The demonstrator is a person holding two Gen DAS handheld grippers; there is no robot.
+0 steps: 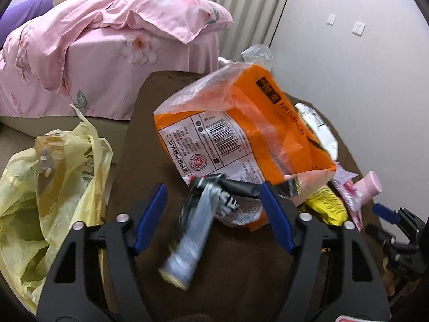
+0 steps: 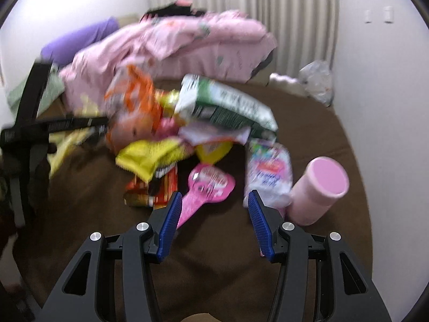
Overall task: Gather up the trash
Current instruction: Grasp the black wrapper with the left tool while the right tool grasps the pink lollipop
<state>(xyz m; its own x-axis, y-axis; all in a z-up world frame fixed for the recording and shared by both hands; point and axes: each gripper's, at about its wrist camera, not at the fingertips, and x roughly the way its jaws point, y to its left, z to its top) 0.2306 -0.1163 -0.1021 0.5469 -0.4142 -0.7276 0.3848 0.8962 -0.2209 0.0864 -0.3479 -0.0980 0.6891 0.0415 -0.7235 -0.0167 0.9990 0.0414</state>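
Observation:
A heap of trash lies on a brown cloth-covered surface (image 1: 139,139). My left gripper (image 1: 213,187) stands open over a crumpled grey and black wrapper (image 1: 193,225), which lies between its fingers without being pressed by both pads. Just beyond it is a large orange plastic bag (image 1: 241,123). My right gripper (image 2: 214,196) is open and low over the cloth. A pink spoon-shaped pack (image 2: 209,187) reaches in between its fingertips, close to the left pad. A white packet (image 2: 268,174) and a pink cylinder (image 2: 319,187) lie off the right finger.
A yellow plastic bag (image 1: 53,187) gapes open to the left of the brown surface. A yellow packet (image 2: 150,158) and a green-white bag (image 2: 228,104) top the heap. Pink bedding (image 1: 107,40) lies behind. A clear bag (image 2: 316,80) sits by the white wall.

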